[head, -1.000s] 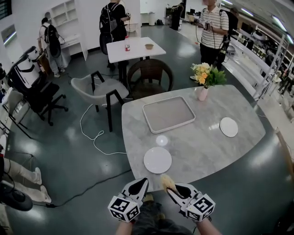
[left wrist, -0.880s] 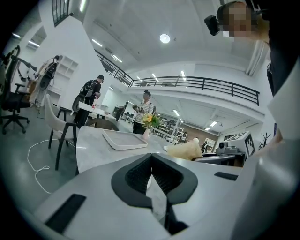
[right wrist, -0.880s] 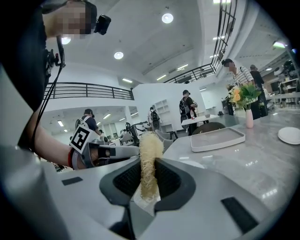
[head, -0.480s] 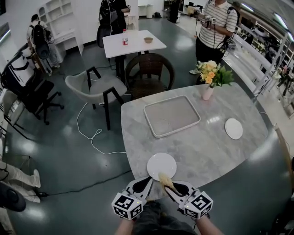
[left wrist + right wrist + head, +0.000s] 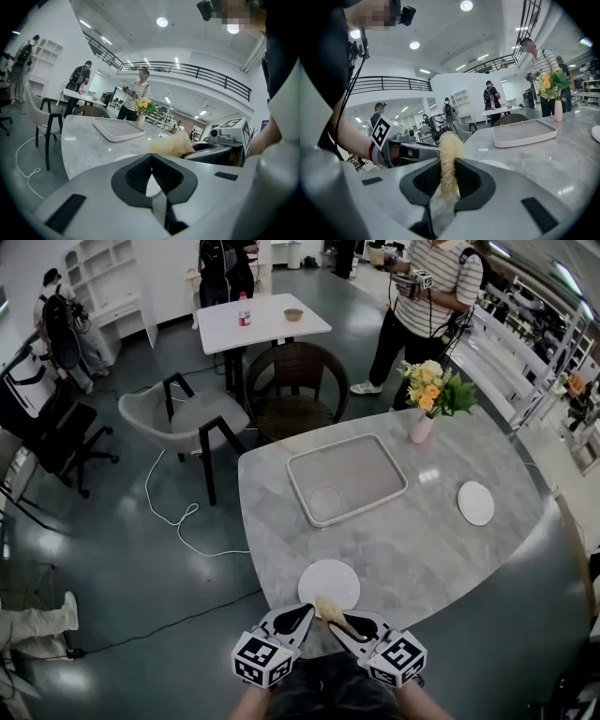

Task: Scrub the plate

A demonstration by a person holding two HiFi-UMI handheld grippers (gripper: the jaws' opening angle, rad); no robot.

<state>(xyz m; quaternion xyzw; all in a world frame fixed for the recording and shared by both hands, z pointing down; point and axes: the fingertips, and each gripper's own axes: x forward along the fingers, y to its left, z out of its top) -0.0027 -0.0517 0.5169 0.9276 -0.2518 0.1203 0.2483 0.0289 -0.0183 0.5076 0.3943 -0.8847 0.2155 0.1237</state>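
Note:
A round white plate (image 5: 329,583) lies near the front edge of the grey marble table (image 5: 412,540). My right gripper (image 5: 339,622) is shut on a yellow fibrous scrubber (image 5: 328,608), whose tip reaches the plate's near rim. In the right gripper view the scrubber (image 5: 449,159) stands upright between the jaws, with the plate (image 5: 497,164) just beyond. My left gripper (image 5: 298,613) hovers at the plate's near-left rim, shut with nothing in it. The left gripper view shows the plate (image 5: 124,158) past the closed pads and the scrubber (image 5: 171,144) to the right.
A white tray (image 5: 347,477) sits mid-table, a second plate (image 5: 475,502) at the right, a vase of flowers (image 5: 427,399) at the back. Chairs (image 5: 187,418) stand behind the table. A person in a striped shirt (image 5: 427,287) stands beyond it.
The view has drawn closer to the table. Both grippers have come up to the plate's near rim, the scrubber still held in the right one.

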